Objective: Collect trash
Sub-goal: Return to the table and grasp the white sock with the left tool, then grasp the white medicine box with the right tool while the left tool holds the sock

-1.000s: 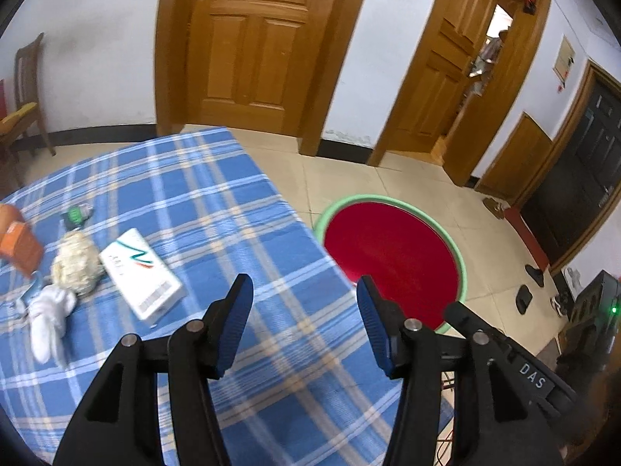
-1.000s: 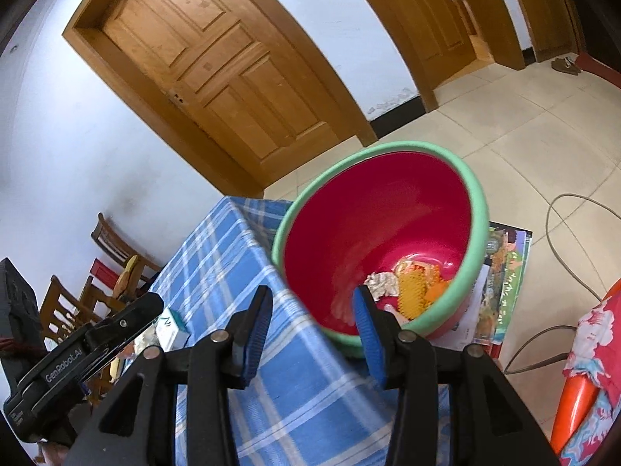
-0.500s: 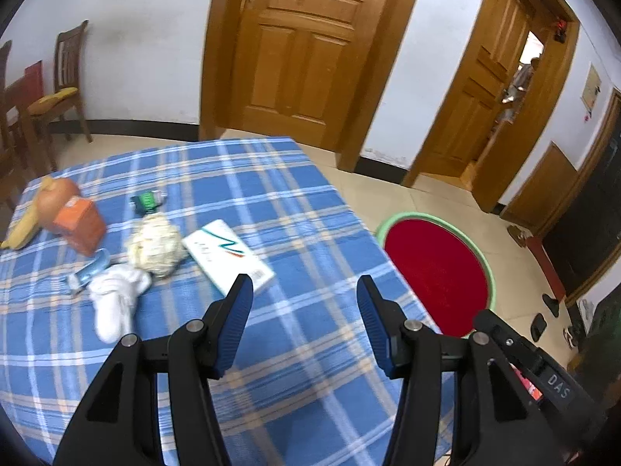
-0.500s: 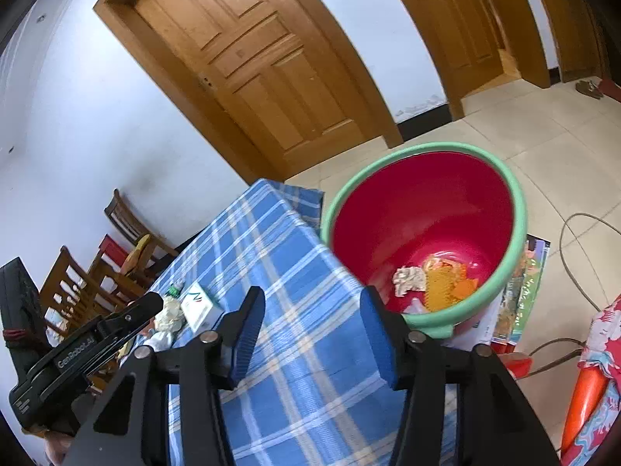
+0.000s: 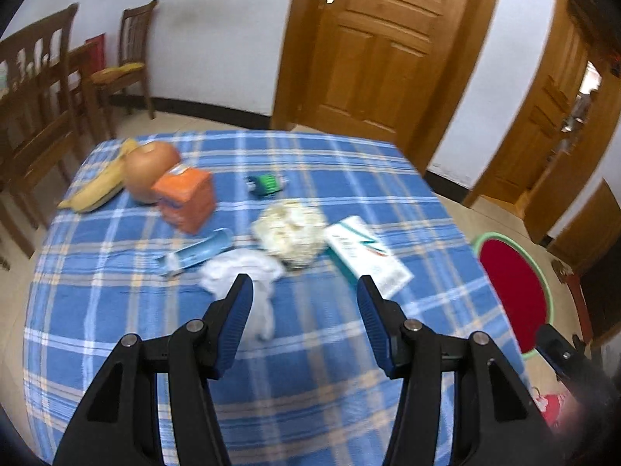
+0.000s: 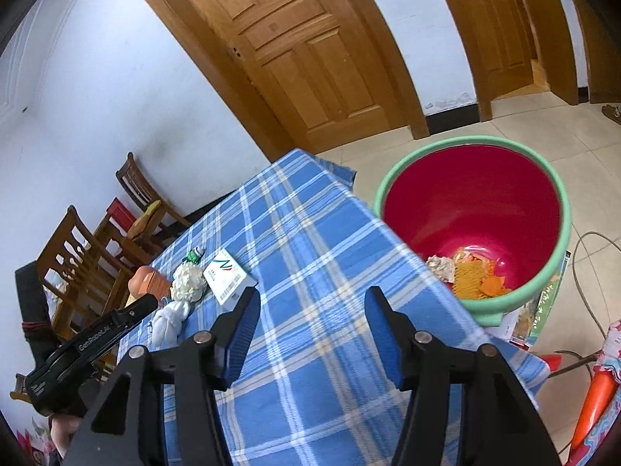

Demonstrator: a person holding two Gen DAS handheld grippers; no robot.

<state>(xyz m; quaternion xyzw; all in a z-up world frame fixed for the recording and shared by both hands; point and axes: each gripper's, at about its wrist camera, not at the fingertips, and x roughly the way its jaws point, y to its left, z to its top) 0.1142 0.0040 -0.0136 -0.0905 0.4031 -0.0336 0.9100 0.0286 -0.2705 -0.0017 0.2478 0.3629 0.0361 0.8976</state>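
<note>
Left wrist view showed the empty, parted left gripper (image 5: 304,291) nearest the white crumpled tissue (image 5: 240,272) just ahead-left on the blue plaid table (image 5: 116,330), while the right gripper (image 6: 308,303), jaws just widened, held nothing.
</note>
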